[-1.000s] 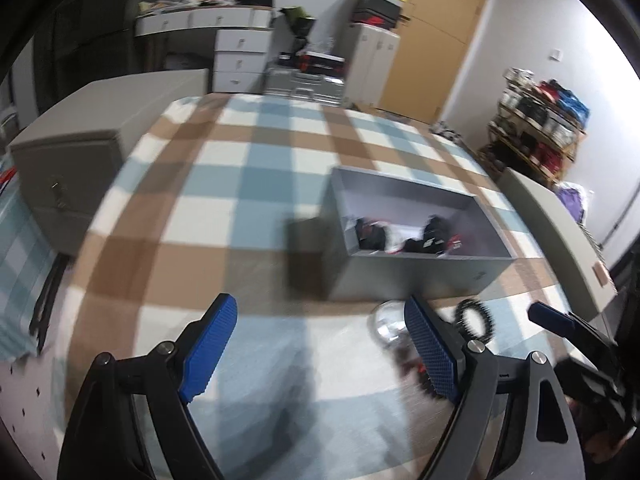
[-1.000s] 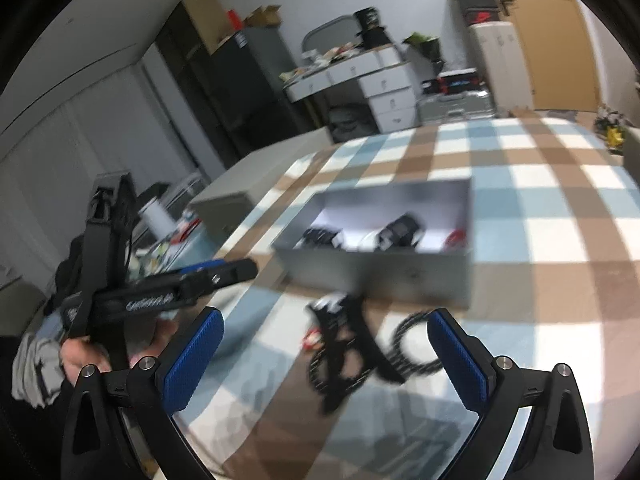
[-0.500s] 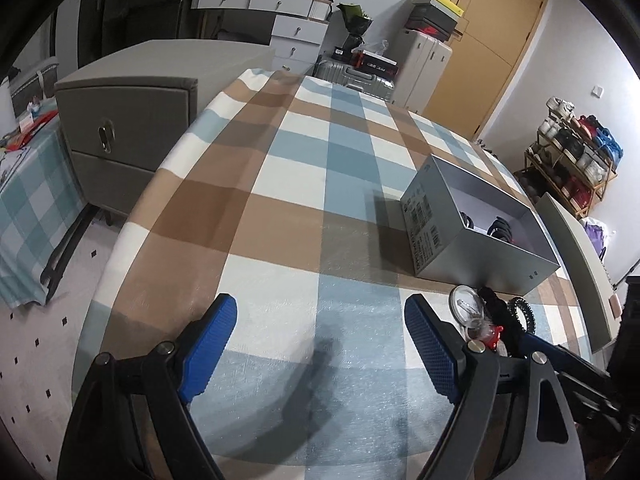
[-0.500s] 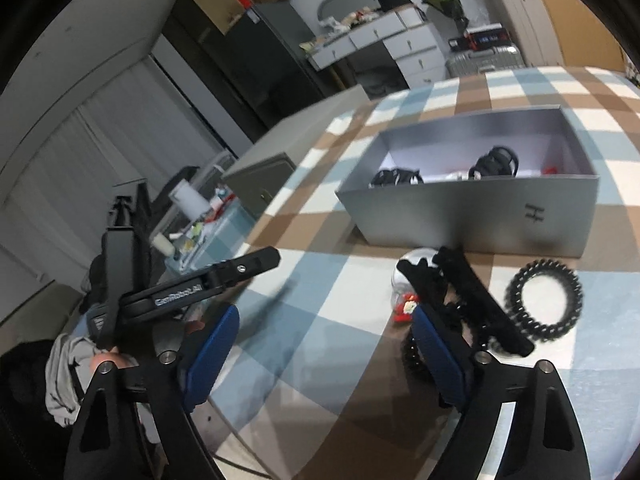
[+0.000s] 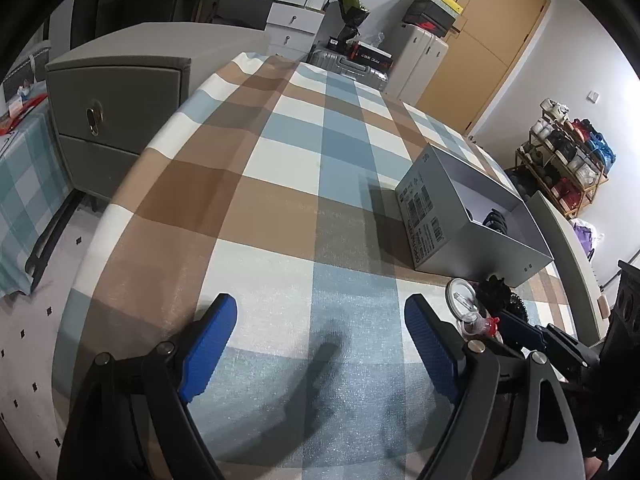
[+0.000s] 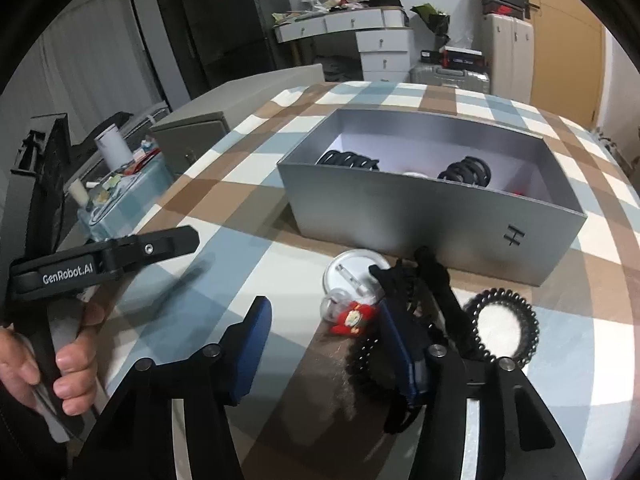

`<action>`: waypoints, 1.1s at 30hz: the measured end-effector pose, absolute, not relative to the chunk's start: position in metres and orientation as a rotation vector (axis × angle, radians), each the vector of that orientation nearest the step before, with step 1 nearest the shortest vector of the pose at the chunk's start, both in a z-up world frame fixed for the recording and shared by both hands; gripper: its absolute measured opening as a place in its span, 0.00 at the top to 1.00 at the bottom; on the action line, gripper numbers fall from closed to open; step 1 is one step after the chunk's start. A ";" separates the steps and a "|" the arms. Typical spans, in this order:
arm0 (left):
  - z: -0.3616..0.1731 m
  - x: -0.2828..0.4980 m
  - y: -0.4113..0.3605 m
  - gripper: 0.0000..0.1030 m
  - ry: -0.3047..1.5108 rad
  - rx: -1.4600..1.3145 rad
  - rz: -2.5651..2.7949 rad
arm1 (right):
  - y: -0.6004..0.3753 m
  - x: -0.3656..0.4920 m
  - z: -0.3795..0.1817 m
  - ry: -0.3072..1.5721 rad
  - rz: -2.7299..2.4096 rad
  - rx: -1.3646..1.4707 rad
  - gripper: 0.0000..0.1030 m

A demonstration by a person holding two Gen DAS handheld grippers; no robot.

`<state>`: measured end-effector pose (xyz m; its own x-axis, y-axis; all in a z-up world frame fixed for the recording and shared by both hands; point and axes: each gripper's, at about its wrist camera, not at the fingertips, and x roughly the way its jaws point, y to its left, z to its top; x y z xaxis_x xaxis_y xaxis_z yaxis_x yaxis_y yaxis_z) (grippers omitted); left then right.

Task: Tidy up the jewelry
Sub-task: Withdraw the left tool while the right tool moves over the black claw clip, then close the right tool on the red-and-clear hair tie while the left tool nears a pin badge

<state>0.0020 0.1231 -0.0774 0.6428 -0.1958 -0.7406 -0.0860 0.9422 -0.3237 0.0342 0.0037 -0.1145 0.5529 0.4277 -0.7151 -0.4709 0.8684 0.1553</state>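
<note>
Right claw (image 6: 326, 346), spread wide, hangs low over the loose pile beside the grey box (image 6: 432, 216), probably lining up the red charm (image 6: 354, 317); left claw (image 5: 320, 344), likewise spread, idles aside.

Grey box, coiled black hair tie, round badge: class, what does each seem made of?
Grey box: likely cardboard, matte; thin straight walls, printed label.
Coiled black hair tie: probably glossy plastic; shiny spiral ridges.
Round badge: seemingly metal-backed; pale reflective disc with pin.
</note>
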 end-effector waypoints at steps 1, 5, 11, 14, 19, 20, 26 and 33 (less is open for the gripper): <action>-0.078 0.002 0.123 0.20 0.877 -0.347 -0.066 | 0.004 0.034 -0.115 0.828 0.524 -0.069 0.57; -0.077 0.003 0.120 0.20 0.885 -0.337 -0.073 | 0.005 0.035 -0.115 0.824 0.509 -0.103 0.65; -0.077 0.005 0.116 0.20 0.894 -0.326 -0.083 | 0.006 0.034 -0.115 0.808 0.495 -0.167 0.80; -0.076 0.006 0.115 0.20 0.896 -0.320 -0.082 | 0.006 0.030 -0.115 0.798 0.506 -0.194 0.81; -0.075 0.008 0.108 0.20 0.902 -0.298 -0.097 | -0.001 0.026 -0.111 0.787 0.549 -0.165 0.81; -0.075 0.009 0.106 0.20 0.905 -0.291 -0.102 | -0.004 0.026 -0.109 0.784 0.572 -0.129 0.81; -0.074 0.017 0.095 0.20 0.916 -0.257 -0.134 | -0.024 0.029 -0.096 0.759 0.644 0.036 0.81; -0.073 0.023 0.069 0.20 0.936 -0.175 -0.193 | -0.055 0.030 -0.077 0.673 0.625 0.123 0.81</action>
<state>0.0227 0.0690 -0.0733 0.5781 -0.2397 -0.7800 0.0887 0.9687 -0.2319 0.0304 -0.0548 -0.0773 0.6080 0.5776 -0.5447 -0.5004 0.8115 0.3018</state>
